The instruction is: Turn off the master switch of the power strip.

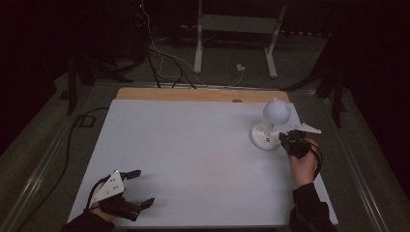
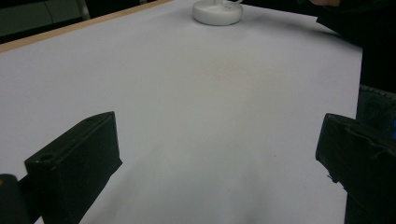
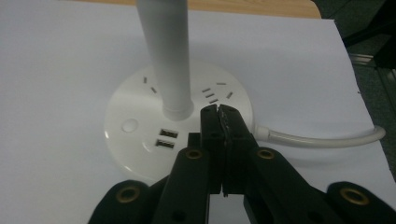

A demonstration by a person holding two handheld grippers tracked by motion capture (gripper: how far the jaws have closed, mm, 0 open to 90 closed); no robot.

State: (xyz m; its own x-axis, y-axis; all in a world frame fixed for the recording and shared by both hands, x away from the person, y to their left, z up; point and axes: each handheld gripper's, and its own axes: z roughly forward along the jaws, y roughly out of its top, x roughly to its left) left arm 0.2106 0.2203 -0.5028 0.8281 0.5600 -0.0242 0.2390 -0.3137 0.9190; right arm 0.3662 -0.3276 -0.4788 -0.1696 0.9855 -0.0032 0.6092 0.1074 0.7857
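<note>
A white desk lamp stands at the table's far right. It has a round head (image 1: 276, 112) on a stem (image 3: 164, 51) and a round base (image 1: 265, 137) with sockets and two USB ports (image 3: 166, 138). My right gripper (image 1: 284, 137) is just right of the base. In the right gripper view its jaws (image 3: 218, 114) are pressed together with nothing between them, their tips over the base beside the stem. I cannot tell whether they touch the base. My left gripper (image 1: 140, 187) rests at the near left, jaws wide apart (image 2: 217, 140) over bare table, with the lamp base (image 2: 218, 11) far ahead.
The white table top (image 1: 193, 154) has a wooden strip (image 1: 193, 94) along its far edge. The lamp's white cable (image 3: 322, 138) runs off the base towards the table's right edge. Cables and a white stand (image 1: 237, 24) lie on the dark floor beyond.
</note>
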